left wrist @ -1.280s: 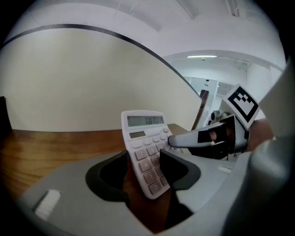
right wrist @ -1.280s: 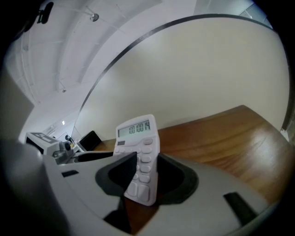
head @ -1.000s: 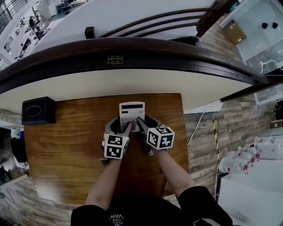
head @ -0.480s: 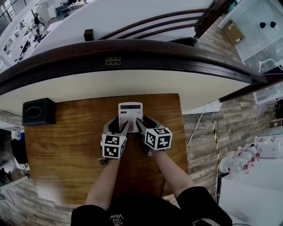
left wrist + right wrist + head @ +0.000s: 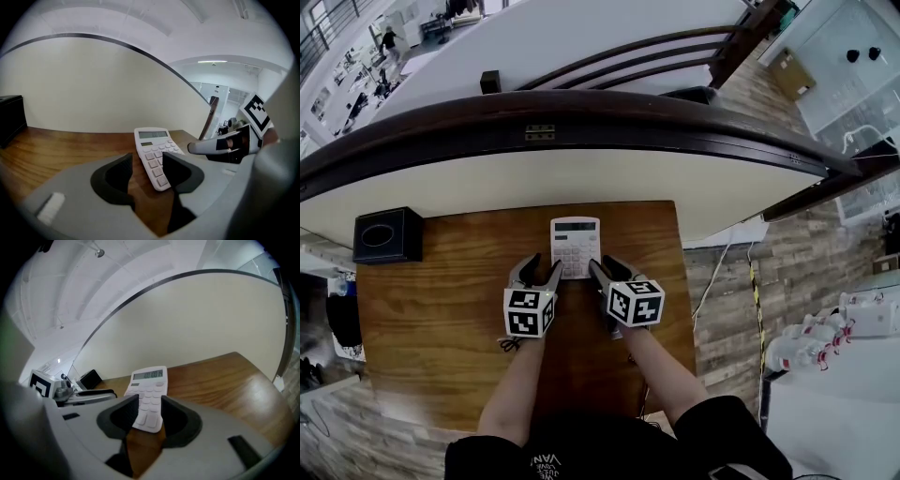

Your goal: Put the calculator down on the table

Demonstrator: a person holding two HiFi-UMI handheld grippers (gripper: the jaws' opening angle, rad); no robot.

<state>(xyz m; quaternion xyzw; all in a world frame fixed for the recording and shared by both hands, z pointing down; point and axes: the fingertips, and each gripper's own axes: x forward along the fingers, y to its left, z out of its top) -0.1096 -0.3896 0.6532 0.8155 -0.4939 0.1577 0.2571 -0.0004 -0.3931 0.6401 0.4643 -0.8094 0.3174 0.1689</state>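
The white calculator lies flat on the wooden table, keys up, near the far edge. My left gripper sits just short of its near left corner, open and empty. My right gripper sits just short of the near right corner, also open and empty. In the left gripper view the calculator lies beyond and slightly right of the left gripper, with the right gripper at the right. In the right gripper view the calculator lies just past the right gripper.
A black box stands at the table's far left corner. A curved white partition with a dark rail rises right behind the table. The table's right edge drops to a plank floor with a cable.
Both grippers have drawn back toward me, off the calculator's near corners. The calculator stays flat on the table.
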